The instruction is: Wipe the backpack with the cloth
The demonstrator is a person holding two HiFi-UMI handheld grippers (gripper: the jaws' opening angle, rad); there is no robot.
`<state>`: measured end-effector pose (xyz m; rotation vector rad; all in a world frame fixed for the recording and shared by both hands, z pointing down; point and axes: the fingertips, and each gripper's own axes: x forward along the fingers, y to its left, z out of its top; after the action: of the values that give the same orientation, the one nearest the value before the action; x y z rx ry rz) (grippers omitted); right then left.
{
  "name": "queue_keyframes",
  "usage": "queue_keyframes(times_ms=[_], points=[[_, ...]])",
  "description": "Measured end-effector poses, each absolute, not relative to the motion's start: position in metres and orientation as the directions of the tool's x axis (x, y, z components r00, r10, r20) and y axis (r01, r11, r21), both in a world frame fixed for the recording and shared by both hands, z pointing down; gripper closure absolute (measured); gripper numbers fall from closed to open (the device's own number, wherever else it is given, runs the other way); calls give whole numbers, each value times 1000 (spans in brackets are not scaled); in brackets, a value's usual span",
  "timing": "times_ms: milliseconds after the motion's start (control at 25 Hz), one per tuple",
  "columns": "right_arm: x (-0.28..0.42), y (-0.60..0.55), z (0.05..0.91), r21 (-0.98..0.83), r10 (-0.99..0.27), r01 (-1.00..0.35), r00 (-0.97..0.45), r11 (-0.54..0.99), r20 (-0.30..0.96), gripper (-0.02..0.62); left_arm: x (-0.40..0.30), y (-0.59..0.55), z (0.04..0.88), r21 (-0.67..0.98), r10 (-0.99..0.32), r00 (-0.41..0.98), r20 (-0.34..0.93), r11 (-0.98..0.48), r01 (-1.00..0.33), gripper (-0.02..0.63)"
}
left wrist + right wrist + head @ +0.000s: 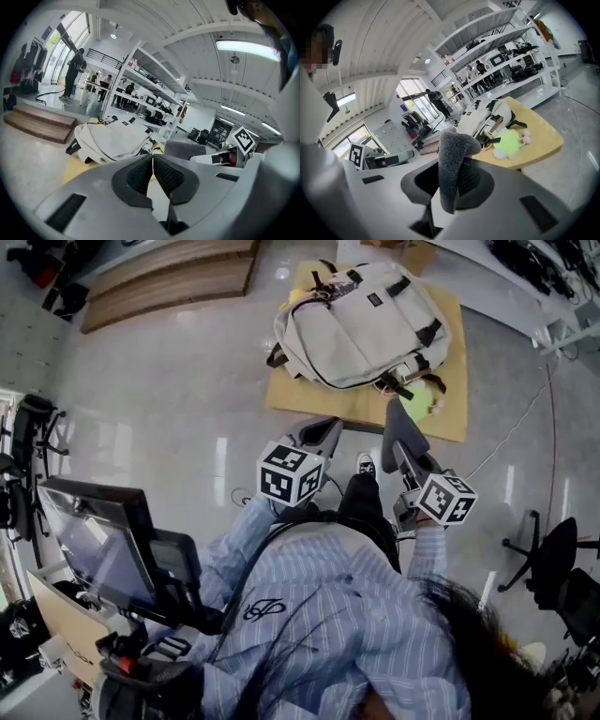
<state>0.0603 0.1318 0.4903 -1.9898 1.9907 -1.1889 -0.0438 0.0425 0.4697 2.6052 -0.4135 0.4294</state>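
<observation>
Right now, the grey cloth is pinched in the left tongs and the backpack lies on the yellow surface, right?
No: the right tongs hold the grey cloth, as the right gripper view shows; the left tongs are shut on nothing. The backpack does lie on the yellow surface.

No legible text. Backpack label patch too small to read (shirt emblem: stylised mark, undecipherable).

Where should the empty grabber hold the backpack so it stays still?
Probably the black strap sticking out at the backpack's left edge. The bag lies flat and wide on the board, too broad for the fingers, but the strap is thin and pokes free. Come from the left with the left gripper, shut and empty now.
</observation>
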Motion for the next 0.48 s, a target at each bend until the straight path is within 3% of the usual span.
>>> queue_keyframes(times_ms=[240, 480], points=[[-10, 170, 480, -573, -890, -781, -52, -247, 453, 540, -118, 63, 468, 416, -163, 909, 384, -848, -328, 597], [-44, 199, 471, -602, -896, -741, -1, -297, 444, 538, -130, 91, 468, 460, -94, 931, 354, -849, -260, 597]])
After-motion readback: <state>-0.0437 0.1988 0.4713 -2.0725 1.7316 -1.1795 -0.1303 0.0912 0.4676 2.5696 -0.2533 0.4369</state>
